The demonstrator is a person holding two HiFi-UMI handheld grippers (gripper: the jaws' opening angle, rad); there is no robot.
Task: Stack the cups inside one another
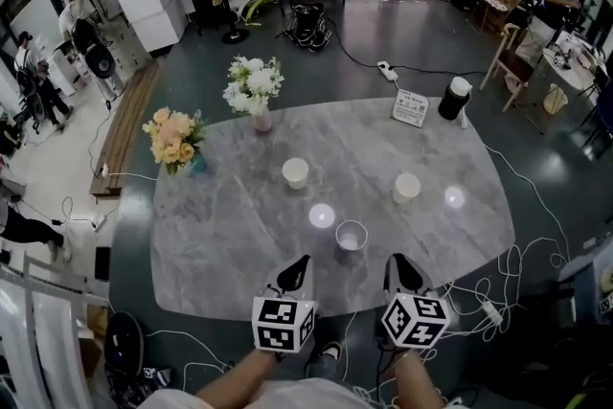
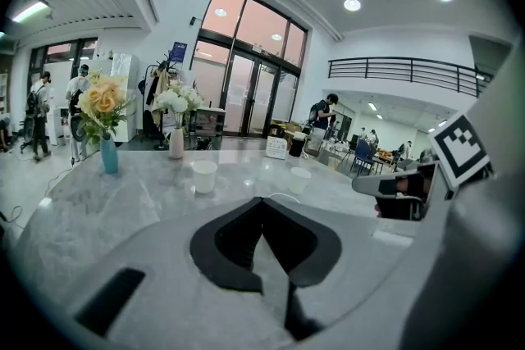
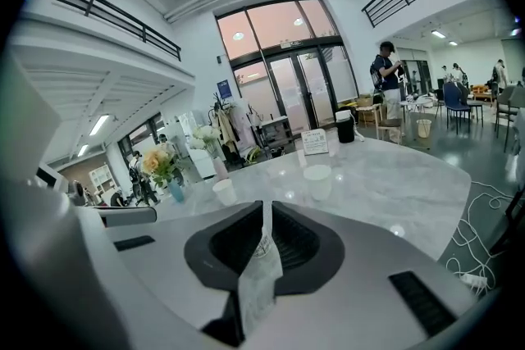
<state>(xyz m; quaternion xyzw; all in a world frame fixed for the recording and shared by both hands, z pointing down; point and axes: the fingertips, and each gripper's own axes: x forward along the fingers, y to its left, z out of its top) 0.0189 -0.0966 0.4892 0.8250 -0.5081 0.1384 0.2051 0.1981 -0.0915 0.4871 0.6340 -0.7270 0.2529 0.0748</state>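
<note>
Grey marble counter, near edge: left gripper and right gripper both clenched, nothing held. Just ahead between them stands the upright translucent plastic cup. Farther off, well apart: left white paper cup, right white paper cup. Probably light, thin, crushable; pinch one rim wall gently.

You see pink flowers and white flowers on the table. A sign stands near a black jug
</note>
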